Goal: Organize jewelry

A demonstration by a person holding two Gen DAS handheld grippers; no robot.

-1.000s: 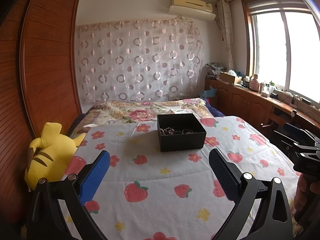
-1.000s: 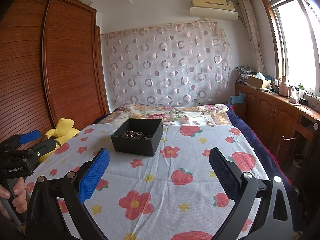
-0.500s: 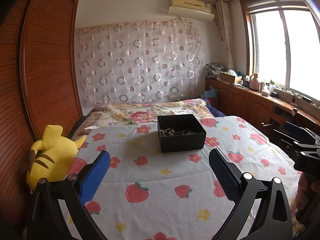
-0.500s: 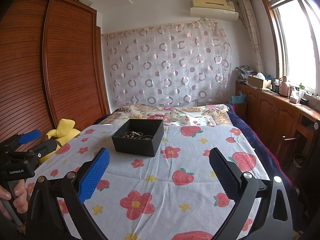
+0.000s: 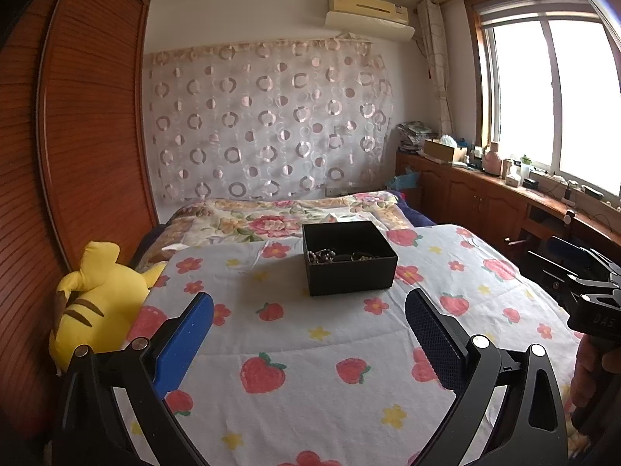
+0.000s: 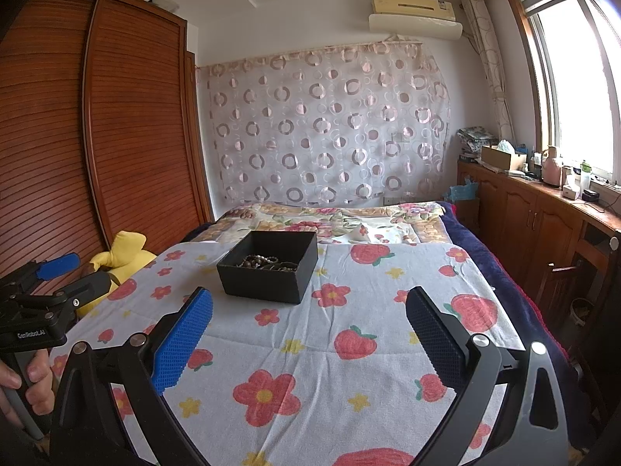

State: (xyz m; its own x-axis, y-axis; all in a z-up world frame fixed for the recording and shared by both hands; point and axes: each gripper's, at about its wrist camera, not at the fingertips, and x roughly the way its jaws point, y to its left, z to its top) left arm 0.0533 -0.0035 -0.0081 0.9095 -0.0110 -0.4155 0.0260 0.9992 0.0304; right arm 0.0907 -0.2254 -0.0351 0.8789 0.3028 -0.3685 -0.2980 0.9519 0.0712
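A black open box stands on the bed's strawberry-print cover and also shows in the right wrist view. Dark beaded jewelry lies tangled inside it, as the right wrist view also shows. My left gripper is open and empty, held over the cover short of the box. My right gripper is open and empty too, short of the box and to its right. Each gripper shows at the edge of the other's view, the right one and the left one.
A yellow plush toy lies at the bed's left edge against a wooden wardrobe. A floral quilt lies behind the box. Wooden cabinets with clutter run along the right under the window.
Both views have shifted slightly; the box sits a touch lower in the right wrist view. Both grippers stay open.
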